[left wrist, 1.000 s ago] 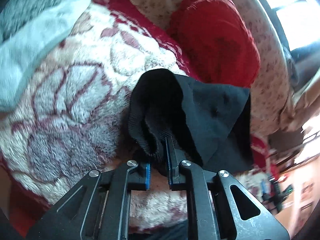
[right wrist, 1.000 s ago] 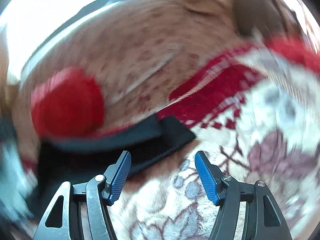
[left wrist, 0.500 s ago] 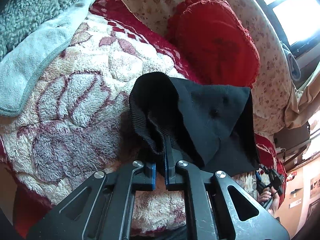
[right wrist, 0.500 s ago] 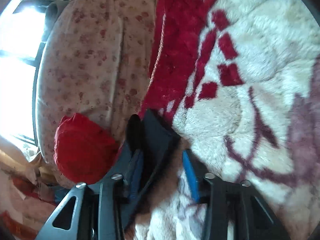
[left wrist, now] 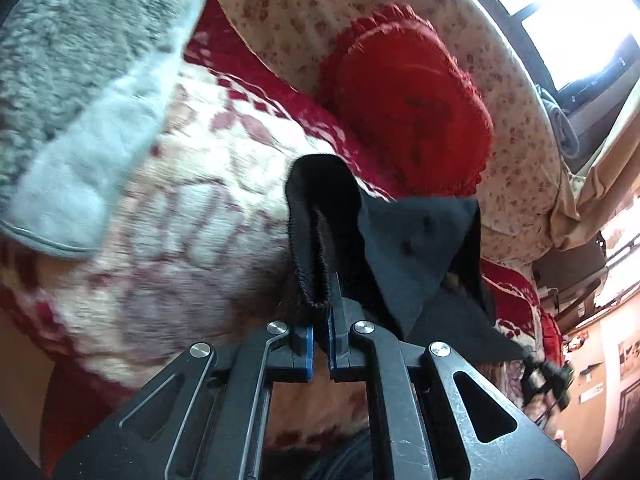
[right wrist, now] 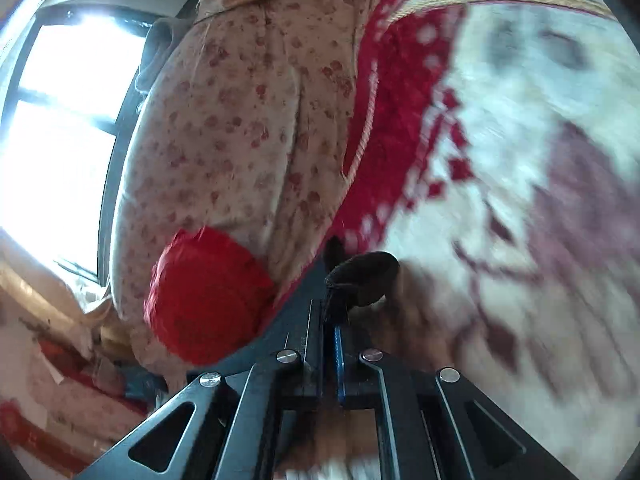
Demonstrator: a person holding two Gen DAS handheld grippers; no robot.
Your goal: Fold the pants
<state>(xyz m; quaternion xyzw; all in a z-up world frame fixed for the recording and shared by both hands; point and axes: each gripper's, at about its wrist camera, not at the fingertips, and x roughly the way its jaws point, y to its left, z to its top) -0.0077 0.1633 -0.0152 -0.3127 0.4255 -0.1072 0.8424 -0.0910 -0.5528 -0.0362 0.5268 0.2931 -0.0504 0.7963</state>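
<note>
The black pants [left wrist: 416, 248] lie on a cream and red fleece blanket [left wrist: 180, 220]. My left gripper [left wrist: 320, 312] is shut on their ribbed hem [left wrist: 308, 240], which stands up in a loop above the fingers, and the rest of the cloth drapes away to the right. In the right wrist view a bunched black edge of the pants [right wrist: 364, 276] sticks out past my right gripper [right wrist: 328, 320]. Its jaws are closing, and the pads press on the cloth.
A red round cushion [left wrist: 408, 104] leans on the floral sofa back [left wrist: 516, 112], just behind the pants; it shows in the right wrist view as the cushion [right wrist: 204, 296] too. A grey fluffy throw [left wrist: 72, 60] lies at the left. A bright window [right wrist: 60, 120] is behind the sofa.
The right gripper rolled, came down onto the pants' edge and closed from wide open onto the cloth. The left gripper kept its grip and lifted the hem a little.
</note>
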